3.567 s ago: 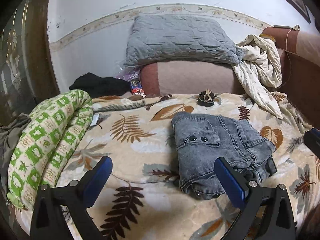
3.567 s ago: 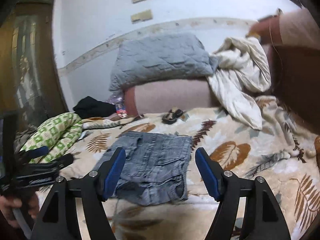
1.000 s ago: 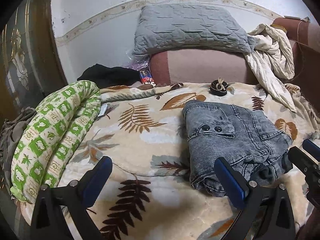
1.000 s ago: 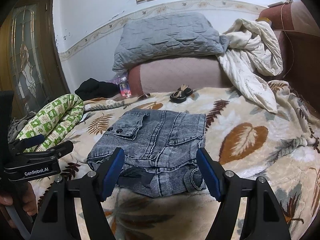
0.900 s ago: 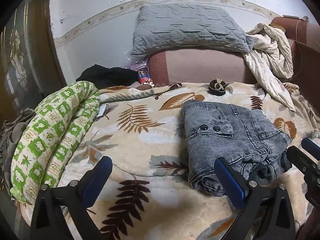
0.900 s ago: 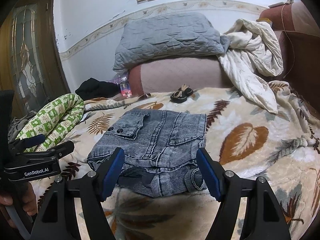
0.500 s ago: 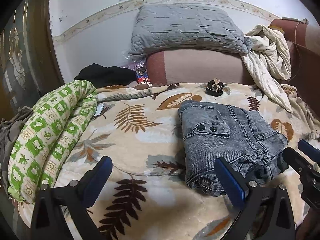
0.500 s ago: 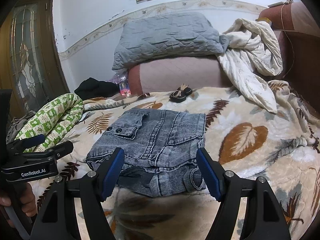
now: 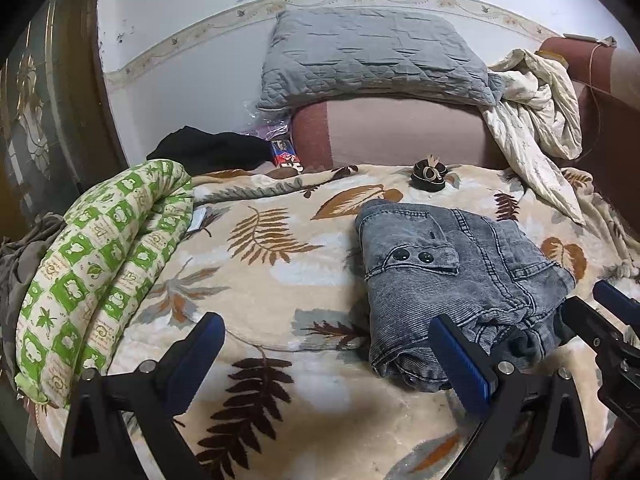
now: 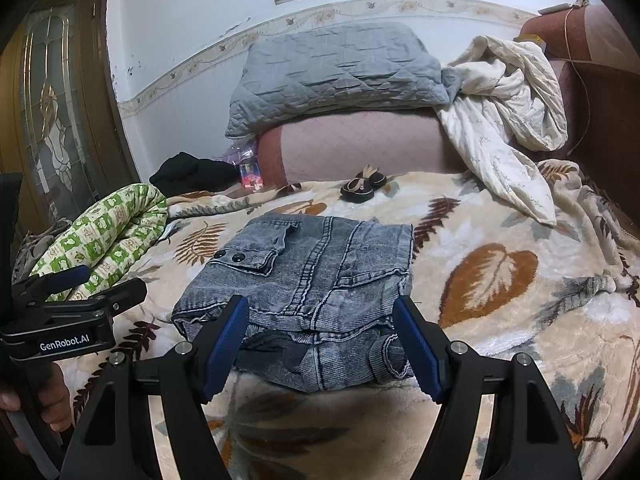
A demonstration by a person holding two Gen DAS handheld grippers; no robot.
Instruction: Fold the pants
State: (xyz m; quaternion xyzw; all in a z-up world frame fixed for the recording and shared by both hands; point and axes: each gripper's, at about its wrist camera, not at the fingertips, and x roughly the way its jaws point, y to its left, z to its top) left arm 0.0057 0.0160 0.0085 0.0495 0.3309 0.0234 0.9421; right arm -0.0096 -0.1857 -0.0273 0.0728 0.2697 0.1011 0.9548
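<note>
Right now my left gripper (image 9: 328,354) hangs with its blue-padded fingers spread wide over bare blanket, nothing between them. My right gripper (image 10: 322,338) is spread too, its jaws standing to either side of the near edge of the folded grey washed-denim pants (image 10: 308,280) without pressing on them. Those pants lie in a compact bundle, pocket flap with two dark snaps on top, in the middle of the cream plush blanket printed with brown leaves (image 10: 492,280). To their left a rolled green-and-white checked quilt (image 9: 100,264) lies along the bed's edge. Behind them sits a small black hair tie with a bow (image 10: 362,188), and beyond that a grey quilted pillow (image 9: 372,56) rests on the pink headboard.
</note>
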